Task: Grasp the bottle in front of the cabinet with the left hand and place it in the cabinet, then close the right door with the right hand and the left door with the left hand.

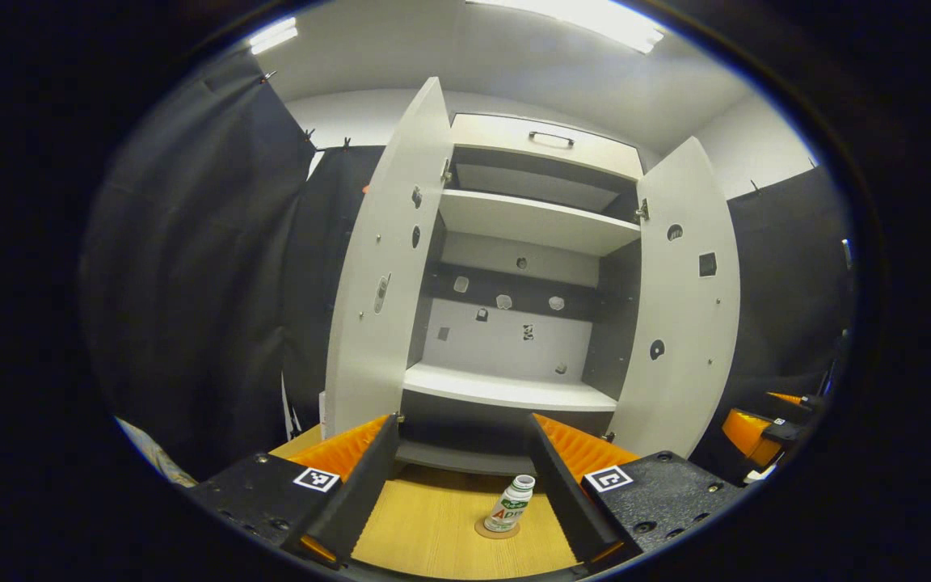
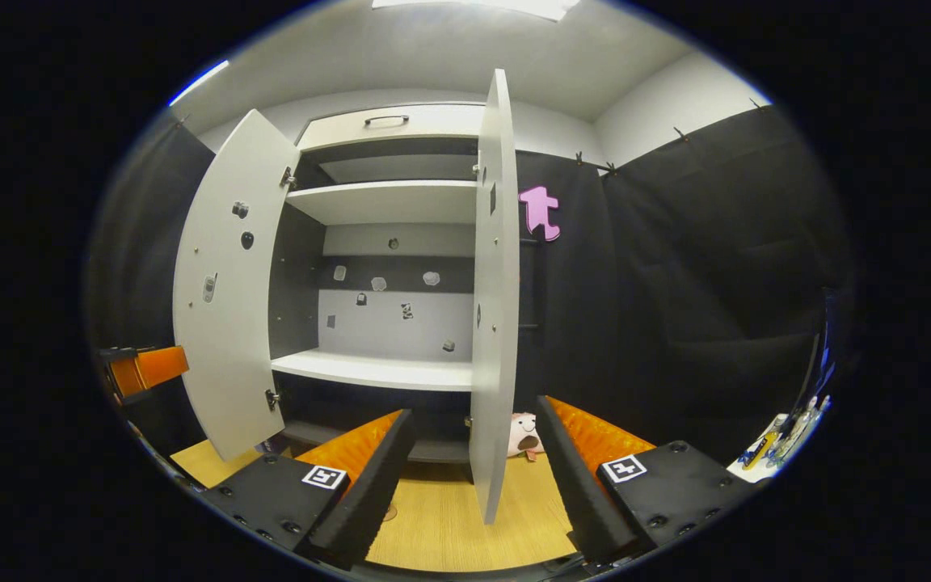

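Observation:
A small white bottle point(image 1: 511, 505) with a green and red label stands upright on a round coaster on the wooden table point(image 1: 433, 525), in front of the white cabinet point(image 1: 514, 242). My left gripper point(image 1: 462, 424) is open above the table, and the bottle sits low between its fingers, close to the right one, touching neither. Both cabinet doors stand open: the left door point(image 1: 385, 267) and the right door point(image 1: 684, 299). My right gripper point(image 2: 475, 412) is open too, with the right door point(image 2: 494, 323) edge-on straight ahead of it. The shelves point(image 1: 506, 392) hold nothing.
A pink plush toy point(image 2: 524, 435) lies on the table by the cabinet's right foot. The other gripper point(image 1: 756, 432) hangs off to the right of the cabinet. Black cloth walls close in both sides. Small items lie on a white surface point(image 2: 781, 440) at the far right.

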A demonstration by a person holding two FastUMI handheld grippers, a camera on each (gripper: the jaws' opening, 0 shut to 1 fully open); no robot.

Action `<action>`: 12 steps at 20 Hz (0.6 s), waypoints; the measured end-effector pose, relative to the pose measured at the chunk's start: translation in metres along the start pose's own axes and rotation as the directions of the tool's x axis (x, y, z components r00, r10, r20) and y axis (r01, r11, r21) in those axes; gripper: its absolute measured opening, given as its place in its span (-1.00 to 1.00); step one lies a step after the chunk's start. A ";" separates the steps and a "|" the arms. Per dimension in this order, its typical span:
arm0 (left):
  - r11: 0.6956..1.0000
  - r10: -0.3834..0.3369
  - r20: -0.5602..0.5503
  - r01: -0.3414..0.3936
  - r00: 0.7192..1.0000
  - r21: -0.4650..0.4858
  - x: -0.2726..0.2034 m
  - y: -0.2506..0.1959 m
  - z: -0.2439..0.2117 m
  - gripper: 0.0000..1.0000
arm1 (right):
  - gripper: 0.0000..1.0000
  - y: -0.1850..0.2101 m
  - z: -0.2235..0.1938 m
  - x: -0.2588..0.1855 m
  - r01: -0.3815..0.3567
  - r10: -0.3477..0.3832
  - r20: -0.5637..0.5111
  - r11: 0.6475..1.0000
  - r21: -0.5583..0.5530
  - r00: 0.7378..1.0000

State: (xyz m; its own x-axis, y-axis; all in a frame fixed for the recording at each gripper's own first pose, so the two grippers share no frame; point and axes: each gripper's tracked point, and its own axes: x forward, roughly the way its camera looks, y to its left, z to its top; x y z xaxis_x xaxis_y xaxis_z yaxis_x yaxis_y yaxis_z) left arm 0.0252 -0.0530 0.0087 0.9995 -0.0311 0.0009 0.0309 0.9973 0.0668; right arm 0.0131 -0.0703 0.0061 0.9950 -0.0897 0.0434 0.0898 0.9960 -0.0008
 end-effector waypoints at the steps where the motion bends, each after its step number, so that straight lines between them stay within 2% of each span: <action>1: 1.000 -0.007 0.001 0.007 1.000 0.003 0.003 0.000 -0.001 0.90 | 0.97 0.001 -0.002 0.000 0.002 -0.002 -0.007 1.000 0.007 1.000; 3: 1.000 -0.017 -0.002 0.017 1.000 -0.001 0.008 -0.002 -0.004 0.83 | 0.97 0.003 -0.006 0.000 0.004 -0.004 -0.016 1.000 0.013 1.000; 5: 1.000 -0.025 -0.013 0.025 1.000 -0.001 0.013 -0.005 -0.012 0.89 | 1.00 0.003 -0.010 0.001 0.009 -0.009 -0.024 1.000 0.015 1.000; 9: 0.999 -0.044 -0.041 0.044 0.998 0.005 0.025 -0.015 -0.034 0.89 | 0.97 0.002 -0.015 0.004 0.013 -0.012 -0.040 1.000 0.020 0.999; 10: 0.998 -0.055 -0.047 0.056 0.997 0.006 0.028 -0.020 -0.041 0.90 | 0.82 0.001 -0.014 0.004 0.017 -0.016 -0.040 1.000 0.017 0.999; 12: 0.996 -0.083 -0.067 0.084 0.994 0.018 0.034 -0.033 -0.056 0.90 | 0.82 -0.004 -0.013 0.003 0.026 -0.026 -0.038 1.000 0.009 0.999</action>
State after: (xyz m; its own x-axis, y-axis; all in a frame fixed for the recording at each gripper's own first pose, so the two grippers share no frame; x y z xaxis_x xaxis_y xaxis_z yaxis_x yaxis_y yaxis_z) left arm 0.0584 -0.0832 -0.0494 0.9914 -0.1090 -0.0719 0.1149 0.9898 0.0845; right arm 0.0168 -0.0747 -0.0071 0.9933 -0.1154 0.0053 0.1154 0.9933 0.0097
